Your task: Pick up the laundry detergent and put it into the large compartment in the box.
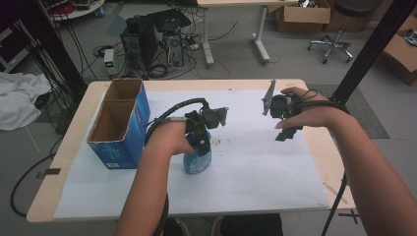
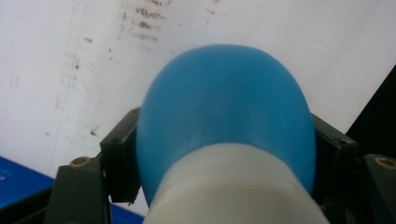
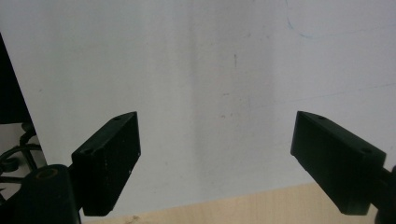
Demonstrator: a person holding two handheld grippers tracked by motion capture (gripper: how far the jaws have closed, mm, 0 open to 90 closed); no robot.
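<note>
A blue bottle [image 1: 197,160] with a white neck stands upright on the white sheet [image 1: 255,167], left of the table's middle. My left gripper [image 1: 201,141] comes down on it from above. In the left gripper view the bottle's rounded blue body [image 2: 224,107] sits between the two black jaws, and both pads touch its sides; my left gripper [image 2: 229,140] is shut on it. My right gripper [image 1: 287,132] hovers over the sheet's far right part. Its jaws [image 3: 217,140] stand wide apart with only white sheet and a strip of wooden table [image 3: 233,210] beyond them.
An open blue cardboard box [image 1: 118,123] with two compartments stands at the table's left, close to the bottle. The sheet has small dark stains [image 2: 144,18] near the bottle. Beyond the table's far edge lie computers, cables, a stool and cartons on the floor.
</note>
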